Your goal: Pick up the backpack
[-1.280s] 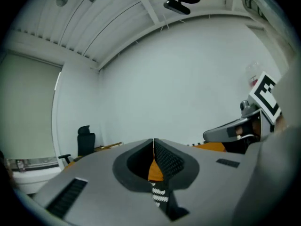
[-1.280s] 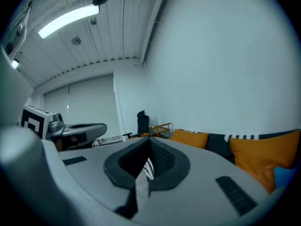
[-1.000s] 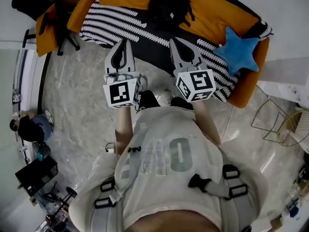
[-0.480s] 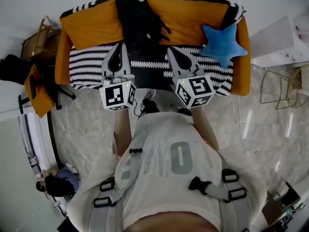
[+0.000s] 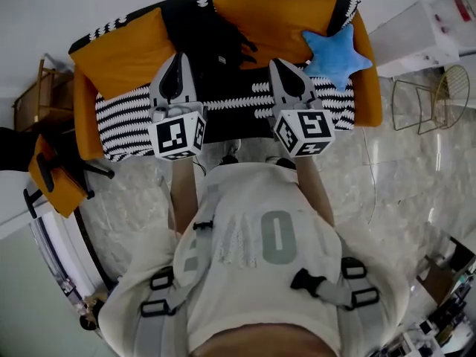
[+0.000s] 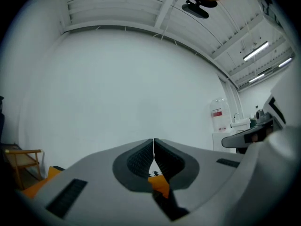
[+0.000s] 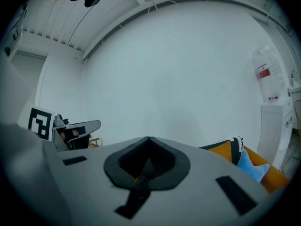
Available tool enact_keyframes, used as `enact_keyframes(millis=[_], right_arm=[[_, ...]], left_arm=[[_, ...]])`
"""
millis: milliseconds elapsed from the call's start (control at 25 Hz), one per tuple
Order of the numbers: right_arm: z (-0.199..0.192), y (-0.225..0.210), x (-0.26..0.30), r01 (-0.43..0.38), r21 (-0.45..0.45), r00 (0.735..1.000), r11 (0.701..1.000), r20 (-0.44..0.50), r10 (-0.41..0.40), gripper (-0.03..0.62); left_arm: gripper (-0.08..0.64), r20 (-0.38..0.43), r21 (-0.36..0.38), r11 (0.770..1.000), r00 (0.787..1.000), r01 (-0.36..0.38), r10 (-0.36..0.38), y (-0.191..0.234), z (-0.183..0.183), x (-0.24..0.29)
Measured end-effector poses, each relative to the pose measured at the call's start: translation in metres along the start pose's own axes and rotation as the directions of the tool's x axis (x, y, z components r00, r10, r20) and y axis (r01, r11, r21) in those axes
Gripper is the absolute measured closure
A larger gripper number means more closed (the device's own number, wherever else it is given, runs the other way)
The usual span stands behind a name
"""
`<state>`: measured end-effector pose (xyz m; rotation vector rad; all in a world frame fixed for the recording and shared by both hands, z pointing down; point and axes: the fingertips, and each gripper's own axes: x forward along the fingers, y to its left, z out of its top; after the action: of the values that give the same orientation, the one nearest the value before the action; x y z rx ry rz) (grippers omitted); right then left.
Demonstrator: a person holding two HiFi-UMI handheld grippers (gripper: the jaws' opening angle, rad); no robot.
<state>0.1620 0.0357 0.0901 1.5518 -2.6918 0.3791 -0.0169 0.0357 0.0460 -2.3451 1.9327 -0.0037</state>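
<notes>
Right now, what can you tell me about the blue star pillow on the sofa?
The star pillow is bright blue, soft and plush-looking, with five rounded points. It sits at the sofa's right end, seemingly propped against the orange back cushion beside the armrest, its lower points over the black-and-white striped blanket. Nothing lies on it.

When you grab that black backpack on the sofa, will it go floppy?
Probably floppy: the backpack slumps against the sofa back and looks like soft fabric, so it may sag when lifted. Its straps stick out loosely and would likely dangle.
</notes>
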Motion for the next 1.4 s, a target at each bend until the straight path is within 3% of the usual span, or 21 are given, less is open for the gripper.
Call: enact_keyframes(millis=[400, 640, 760, 840, 920, 1040, 1160, 1400], right_arm=[[0.006, 0.011, 0.024, 0.089, 0.007, 0.996, 0.996, 0.025, -0.089, 0.584], [-0.002, 0.016, 0.03, 0.105, 0.007, 0.994, 0.994, 0.014, -0.105, 0.583], [0.003, 0.022, 0.034, 0.075, 0.019, 0.997, 0.997, 0.031, -0.076, 0.518], [0.007, 0.026, 0.037, 0.048, 0.046, 0.997, 0.998, 0.052, -0.05, 0.423], [0.012, 0.029, 0.042, 0.014, 0.093, 0.997, 0.996, 0.07, -0.021, 0.283], [0.016, 0.027, 0.055, -0.013, 0.155, 0.997, 0.988, 0.076, 0.001, 0.247], [0.015, 0.02, 0.075, -0.019, 0.17, 0.998, 0.985, 0.068, 0.008, 0.233], [-0.017, -0.004, 0.126, 0.009, 0.189, 1.0, 0.982, 0.015, -0.012, 0.232]], left_arm=[[0.538, -0.003, -0.018, 1.0, 1.0, 0.025, -0.025, 0.046, -0.01, 0.004], [0.538, -0.009, -0.078, 0.997, 1.0, 0.004, -0.005, 0.067, -0.017, 0.001], [0.538, 0.0, -0.093, 0.996, 1.0, 0.001, -0.001, 0.074, -0.015, 0.001], [0.53, 0.032, -0.117, 0.993, 0.999, 0.028, -0.024, 0.076, -0.009, 0.002], [0.417, 0.068, -0.13, 0.99, 0.996, 0.06, -0.052, 0.077, -0.001, 0.006], [0.315, 0.1, -0.139, 0.984, 0.99, 0.114, -0.101, 0.08, 0.004, 0.017], [0.284, 0.078, -0.131, 0.982, 0.988, 0.14, -0.13, 0.085, -0.013, 0.032], [0.264, -0.081, -0.138, 0.985, 0.99, 0.108, -0.12, 0.111, -0.106, 0.075]])
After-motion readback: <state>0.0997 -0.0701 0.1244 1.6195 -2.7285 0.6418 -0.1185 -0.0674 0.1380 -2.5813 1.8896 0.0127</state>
